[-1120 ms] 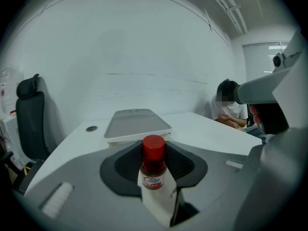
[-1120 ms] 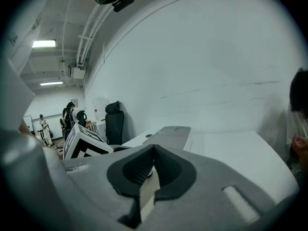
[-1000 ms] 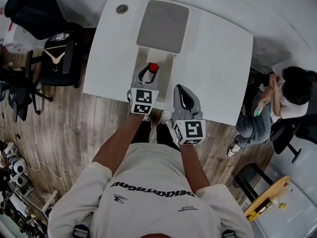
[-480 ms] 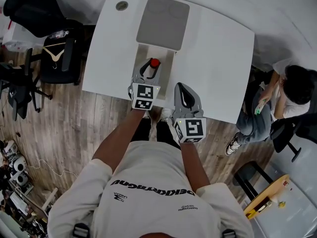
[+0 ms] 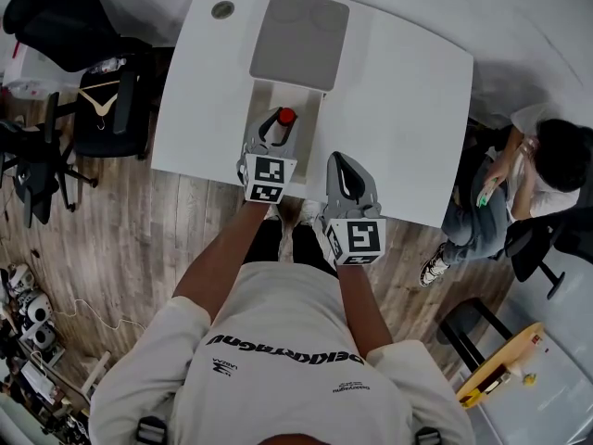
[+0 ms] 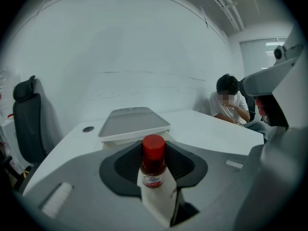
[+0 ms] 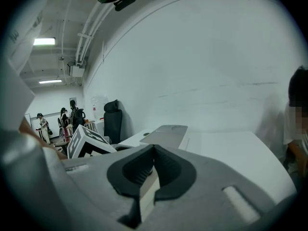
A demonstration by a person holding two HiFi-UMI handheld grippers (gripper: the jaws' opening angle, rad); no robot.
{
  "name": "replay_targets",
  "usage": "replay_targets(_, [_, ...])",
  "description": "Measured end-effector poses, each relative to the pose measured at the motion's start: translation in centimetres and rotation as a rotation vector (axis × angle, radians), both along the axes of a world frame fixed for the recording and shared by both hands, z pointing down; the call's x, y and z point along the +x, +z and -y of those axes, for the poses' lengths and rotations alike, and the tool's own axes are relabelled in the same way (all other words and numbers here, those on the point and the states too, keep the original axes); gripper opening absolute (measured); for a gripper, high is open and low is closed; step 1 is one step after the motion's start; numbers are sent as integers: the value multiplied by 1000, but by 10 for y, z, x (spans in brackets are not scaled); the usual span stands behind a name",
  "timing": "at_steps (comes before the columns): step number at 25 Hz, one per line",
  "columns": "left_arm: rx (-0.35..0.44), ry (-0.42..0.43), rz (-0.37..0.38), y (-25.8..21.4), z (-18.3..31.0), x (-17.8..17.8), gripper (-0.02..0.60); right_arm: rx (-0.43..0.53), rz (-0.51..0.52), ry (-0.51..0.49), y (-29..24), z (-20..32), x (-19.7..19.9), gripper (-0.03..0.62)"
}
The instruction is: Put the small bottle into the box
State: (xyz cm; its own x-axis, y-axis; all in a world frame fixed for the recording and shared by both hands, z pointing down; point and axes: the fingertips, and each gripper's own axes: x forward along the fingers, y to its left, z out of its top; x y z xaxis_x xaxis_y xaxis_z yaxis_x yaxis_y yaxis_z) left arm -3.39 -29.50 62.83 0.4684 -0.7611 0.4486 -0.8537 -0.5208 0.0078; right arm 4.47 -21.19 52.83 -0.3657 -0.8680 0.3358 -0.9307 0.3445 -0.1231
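Observation:
The small bottle (image 5: 284, 121) has a red cap and a white label, and it stands upright between the jaws of my left gripper (image 5: 278, 130), which is shut on it. In the left gripper view the bottle (image 6: 153, 166) sits just short of the box (image 6: 126, 139). The box (image 5: 281, 98) is white with a grey lid (image 5: 298, 40) lying over its far part. The bottle hangs over the box's near, uncovered end. My right gripper (image 5: 343, 167) hovers at the table's front edge, to the right of the box. Its jaws (image 7: 154, 150) meet at the tips with nothing between them.
The white table (image 5: 408, 109) has a round cable hole (image 5: 222, 9) at its far left corner. A person sits at the table's right side (image 5: 542, 170). Black office chairs (image 5: 102, 100) stand to the left, on the wooden floor.

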Motion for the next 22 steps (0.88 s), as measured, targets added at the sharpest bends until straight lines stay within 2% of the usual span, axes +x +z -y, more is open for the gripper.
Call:
replay_targets(10, [-15,-12,4,3,-3,-1,144,4,4,-10,-2,-1,-2,0])
replay_targets(17, [-30,-21,-23,0,-3,0,143,4,2,-7,-3,-4,1,0])
replay_targets(22, [-38,-31,-31,0,-6,-2,176,5,2,-8,-3,-5,1,0])
